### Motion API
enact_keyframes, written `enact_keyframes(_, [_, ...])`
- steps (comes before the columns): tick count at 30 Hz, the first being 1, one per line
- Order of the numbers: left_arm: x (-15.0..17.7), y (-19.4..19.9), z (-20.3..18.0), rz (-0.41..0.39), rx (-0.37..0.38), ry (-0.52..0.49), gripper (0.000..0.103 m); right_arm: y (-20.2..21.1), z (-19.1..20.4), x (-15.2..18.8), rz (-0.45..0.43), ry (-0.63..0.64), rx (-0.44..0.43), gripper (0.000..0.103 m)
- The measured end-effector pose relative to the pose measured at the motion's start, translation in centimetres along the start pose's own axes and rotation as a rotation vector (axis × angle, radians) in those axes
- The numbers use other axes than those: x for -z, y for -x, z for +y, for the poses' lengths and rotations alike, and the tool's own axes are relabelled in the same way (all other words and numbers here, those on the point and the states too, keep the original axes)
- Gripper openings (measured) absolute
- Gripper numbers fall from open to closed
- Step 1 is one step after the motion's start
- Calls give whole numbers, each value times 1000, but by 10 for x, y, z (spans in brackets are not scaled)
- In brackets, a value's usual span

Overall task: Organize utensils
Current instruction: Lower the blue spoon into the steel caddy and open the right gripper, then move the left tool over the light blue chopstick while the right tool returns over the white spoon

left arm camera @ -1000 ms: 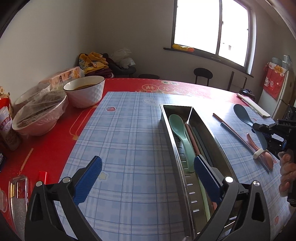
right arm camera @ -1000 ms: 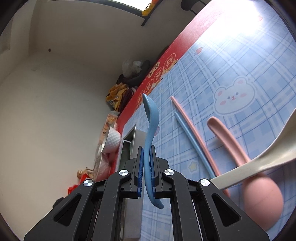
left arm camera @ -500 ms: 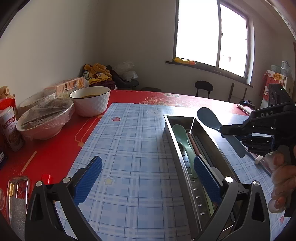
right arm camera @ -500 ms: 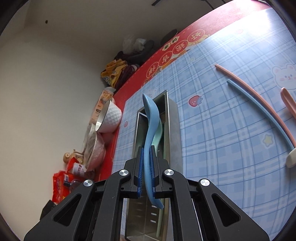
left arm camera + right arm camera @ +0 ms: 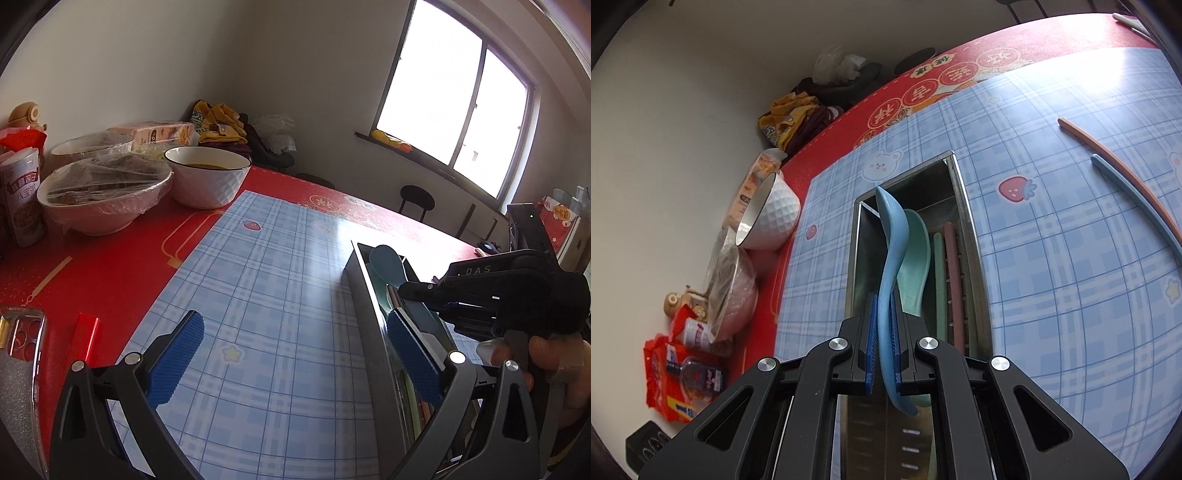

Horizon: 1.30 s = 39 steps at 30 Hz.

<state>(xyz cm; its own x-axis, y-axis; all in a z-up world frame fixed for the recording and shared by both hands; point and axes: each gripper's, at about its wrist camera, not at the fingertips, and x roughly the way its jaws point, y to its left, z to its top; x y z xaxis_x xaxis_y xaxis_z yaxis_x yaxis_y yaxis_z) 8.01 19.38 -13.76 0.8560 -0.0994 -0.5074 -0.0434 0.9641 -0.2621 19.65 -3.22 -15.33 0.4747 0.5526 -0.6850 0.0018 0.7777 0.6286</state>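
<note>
Two covers lie on the tabletop (image 5: 110,273): a red cloth and, over it, a blue checked mat (image 5: 280,295). White walls and a bright window (image 5: 454,110) close the room. Bowls (image 5: 207,177) and packets crowd the far left edge. The left tongs (image 5: 291,354) stand spread and empty over the mat. The right tongs (image 5: 882,343) pinch a blue spoon (image 5: 892,236) over the metal tray (image 5: 973,258), where a green spoon (image 5: 916,254) and chopsticks lie. Two more chopsticks (image 5: 1126,177) rest on the mat, cut off at the frame. The tray's near end is hidden behind the tongs.
</note>
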Motion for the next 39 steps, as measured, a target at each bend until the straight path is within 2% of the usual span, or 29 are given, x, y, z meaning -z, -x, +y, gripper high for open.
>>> enact_keyframes(7, [-1, 0, 0, 0, 0, 0, 97, -4, 0, 3, 9, -39, 12, 7])
enact_keyframes(15, [-2, -2, 1, 7, 1, 3, 97, 1, 1, 6, 30, -12, -18, 9])
enact_keyframes(19, [-2, -4, 3, 9, 0, 8, 97, 19, 4, 4, -26, 81, -22, 9])
enact_keyframes(24, [-2, -5, 1, 7, -10, -2, 97, 53, -8, -2, -140, 241, -1, 9])
enact_keyframes(27, [-1, -5, 0, 8, -14, -8, 97, 76, -25, -6, -207, 327, 21, 9])
enact_keyframes(32, [-1, -4, -1, 10, -43, -9, 97, 116, -67, -13, -286, 394, 17, 9])
enact_keyframes(34, [-1, -6, -4, 18, -57, -22, 97, 130, -82, -14, -308, 418, 36, 15])
enact_keyframes(36, [-2, -6, -6, 23, -80, -34, 97, 143, -97, -18, -321, 422, 37, 36])
enact_keyframes(39, [-5, -2, -14, 12, -131, -51, 97, 161, -119, -25, -342, 427, 22, 44])
